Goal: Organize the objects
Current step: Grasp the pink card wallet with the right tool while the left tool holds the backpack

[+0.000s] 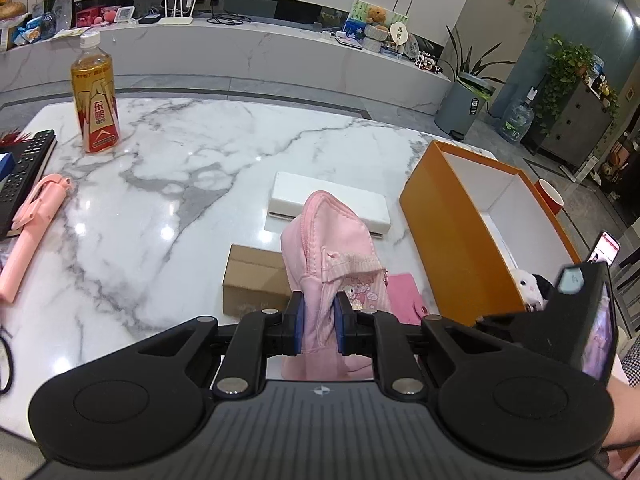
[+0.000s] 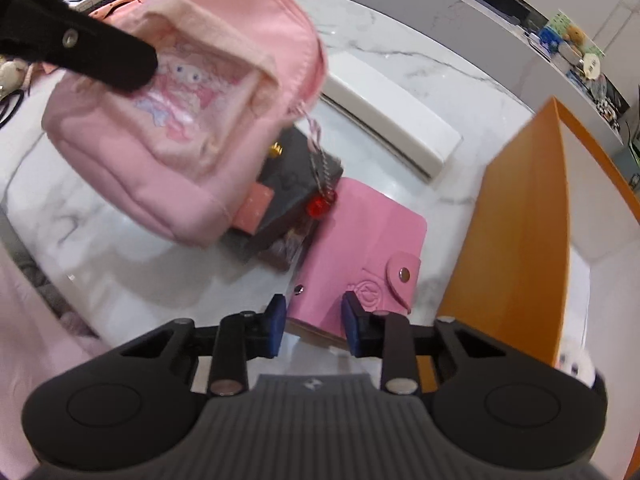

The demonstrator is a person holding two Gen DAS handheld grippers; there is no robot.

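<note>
My left gripper (image 1: pixel 319 320) is shut on a pink mini backpack pouch (image 1: pixel 332 248), which is held up above the marble table (image 1: pixel 192 168). The right wrist view shows the same pouch (image 2: pixel 180 120) hanging at the upper left, with a bead chain and a red charm (image 2: pixel 318 204) dangling from it. A pink snap-button card wallet (image 2: pixel 360 248) lies flat on the table beside the orange box (image 2: pixel 520 240). My right gripper (image 2: pixel 314 320) hovers over the wallet's near corner, with a gap between its blue pads and nothing pressed between them.
The orange box (image 1: pixel 460 216) stands open at the right with a white plush toy (image 1: pixel 528 284) inside. A white flat box (image 1: pixel 328 200), a cardboard box (image 1: pixel 256 276) and a dark case (image 2: pixel 288 196) sit nearby. A drink bottle (image 1: pixel 96 100), remote (image 1: pixel 28 164) and pink stick (image 1: pixel 32 220) are at the left.
</note>
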